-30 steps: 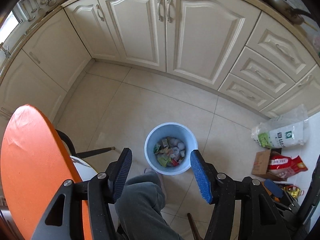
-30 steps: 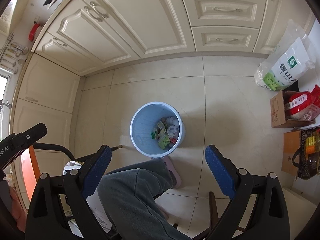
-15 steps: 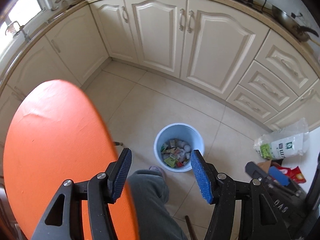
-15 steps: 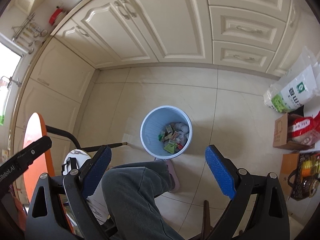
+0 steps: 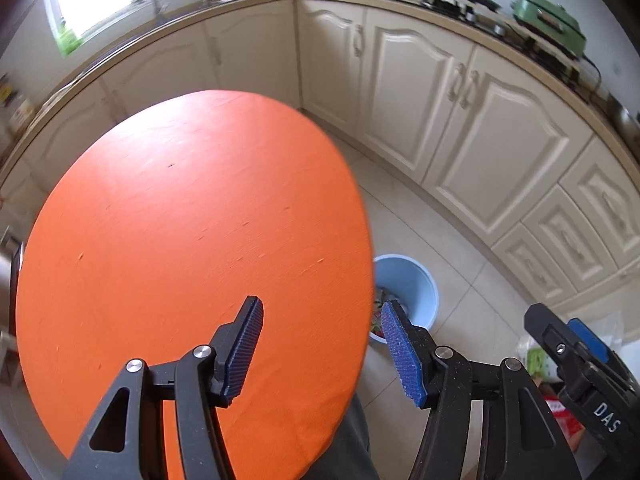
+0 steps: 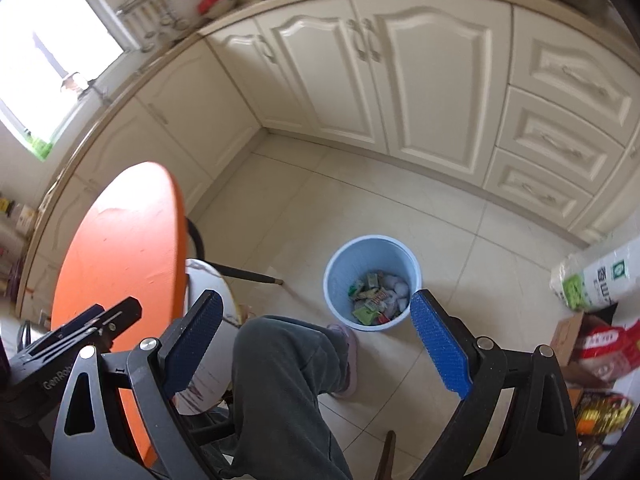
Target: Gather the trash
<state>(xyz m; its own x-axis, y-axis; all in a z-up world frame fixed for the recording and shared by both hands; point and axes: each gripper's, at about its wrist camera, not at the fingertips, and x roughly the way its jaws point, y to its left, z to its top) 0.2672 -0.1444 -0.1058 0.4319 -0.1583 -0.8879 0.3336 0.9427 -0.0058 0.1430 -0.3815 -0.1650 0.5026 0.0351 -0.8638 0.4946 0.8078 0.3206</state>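
My worry is that I swing a gripper into the edge of the orange table (image 5: 192, 240), because it fills the near left. My left gripper (image 5: 320, 344) and right gripper (image 6: 316, 344) both stand open with nothing between the pads. The trash (image 6: 378, 300) lies in the blue bin (image 6: 344, 264) on the floor, below and beyond both, right of the table.

The orange table (image 5: 192, 248) covers the left side of the blue bin (image 5: 412, 292) in the left wrist view, so little of the trash (image 6: 378, 300) shows there. Counter items at upper right are smeared by blur. The boxes (image 6: 592, 344) run off the right wrist view's right edge.
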